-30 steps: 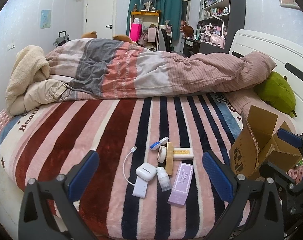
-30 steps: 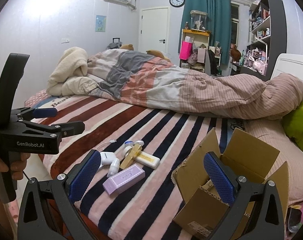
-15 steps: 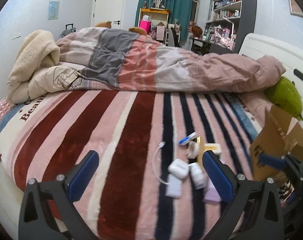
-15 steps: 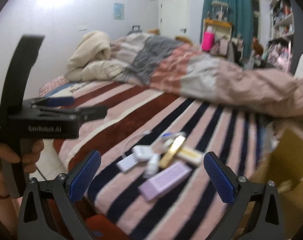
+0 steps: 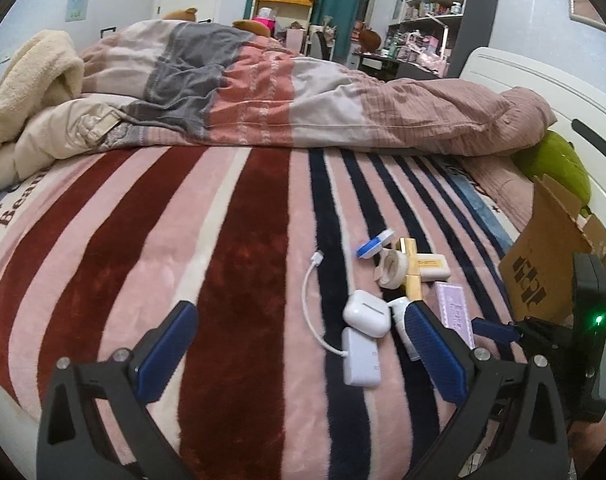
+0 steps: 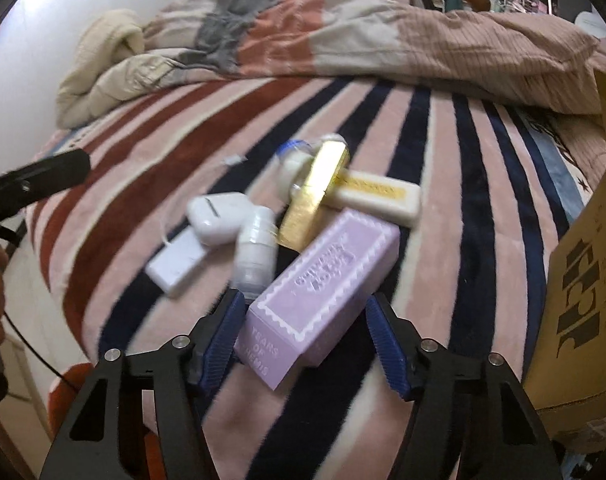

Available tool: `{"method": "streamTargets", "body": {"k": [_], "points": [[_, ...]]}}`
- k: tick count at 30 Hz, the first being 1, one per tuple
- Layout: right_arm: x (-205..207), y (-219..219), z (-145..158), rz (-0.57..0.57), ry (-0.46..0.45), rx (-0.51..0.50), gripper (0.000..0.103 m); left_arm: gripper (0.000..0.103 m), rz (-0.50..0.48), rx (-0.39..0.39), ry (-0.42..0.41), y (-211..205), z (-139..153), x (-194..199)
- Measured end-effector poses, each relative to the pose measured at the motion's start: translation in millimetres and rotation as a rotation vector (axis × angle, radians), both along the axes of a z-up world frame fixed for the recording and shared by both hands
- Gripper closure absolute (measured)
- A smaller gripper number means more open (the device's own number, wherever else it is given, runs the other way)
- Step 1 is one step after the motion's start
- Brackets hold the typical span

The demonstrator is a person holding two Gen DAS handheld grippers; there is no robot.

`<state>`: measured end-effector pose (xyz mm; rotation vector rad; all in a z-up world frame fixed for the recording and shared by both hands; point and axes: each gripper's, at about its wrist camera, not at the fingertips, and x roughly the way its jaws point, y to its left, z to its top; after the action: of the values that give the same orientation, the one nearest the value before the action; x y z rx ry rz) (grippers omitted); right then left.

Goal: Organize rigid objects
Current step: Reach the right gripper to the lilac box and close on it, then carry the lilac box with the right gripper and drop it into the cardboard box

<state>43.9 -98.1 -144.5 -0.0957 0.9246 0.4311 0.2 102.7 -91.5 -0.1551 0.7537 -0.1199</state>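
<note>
A lilac box (image 6: pixel 323 292) lies on the striped blanket at the near end of a small pile. My right gripper (image 6: pixel 305 336) straddles its near end, jaws closing, pads close to its sides with a thin gap still showing. Behind it lie a white bottle (image 6: pixel 255 252), a white earbud case (image 6: pixel 219 216), a flat white adapter (image 6: pixel 179 264), a gold box (image 6: pixel 315 196) and a cream box (image 6: pixel 379 196). My left gripper (image 5: pixel 299 344) hangs open and empty over the blanket, left of the earbud case (image 5: pixel 365 312) and adapter (image 5: pixel 361 360).
An open cardboard box (image 5: pixel 543 268) stands on the bed right of the pile, close to my right gripper. A rumpled duvet (image 5: pixel 303 92) runs across the far side of the bed. A green pillow (image 5: pixel 555 168) lies by the headboard. A tape roll (image 5: pixel 391 268) sits in the pile.
Both grippers have come down toward the bed. The right one swung left from the cardboard box to the pile and its jaws have narrowed around the lilac box.
</note>
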Motion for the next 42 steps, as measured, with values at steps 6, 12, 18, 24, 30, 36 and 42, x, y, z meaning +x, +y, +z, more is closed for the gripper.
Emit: {"method": "streamTargets", "body": {"k": [6, 12, 18, 24, 30, 36, 42], "points": [[0, -33, 11, -0.075, -0.026, -0.117, 0.044, 0.001, -0.029, -0.035, -0.005, -6, 7, -5], [17, -33, -4, -0.063, 0.029, 0.0, 0.054, 0.001, -0.068, -0.058, 0.008, -10, 7, -8], [18, -28, -10, -0.05, 0.015, -0.05, 0.07, 0.001, -0.168, -0.108, 0.02, -21, 15, 2], [-3, -31, 42, 0.095, -0.076, 0.004, 0.07, 0.008, -0.371, -0.22, 0.031, -52, 45, 22], [-19, -34, 118, 0.235, -0.184, 0.114, 0.07, 0.026, -0.494, -0.307, 0.034, -87, 92, 40], [-20, -80, 159, 0.196, -0.268, 0.153, 0.07, 0.052, -0.625, -0.351, 0.05, -152, 128, 55], [-4, -151, 159, 0.062, -0.23, 0.163, 0.07, 0.052, -0.73, -0.302, 0.153, -248, 129, 84]]}}
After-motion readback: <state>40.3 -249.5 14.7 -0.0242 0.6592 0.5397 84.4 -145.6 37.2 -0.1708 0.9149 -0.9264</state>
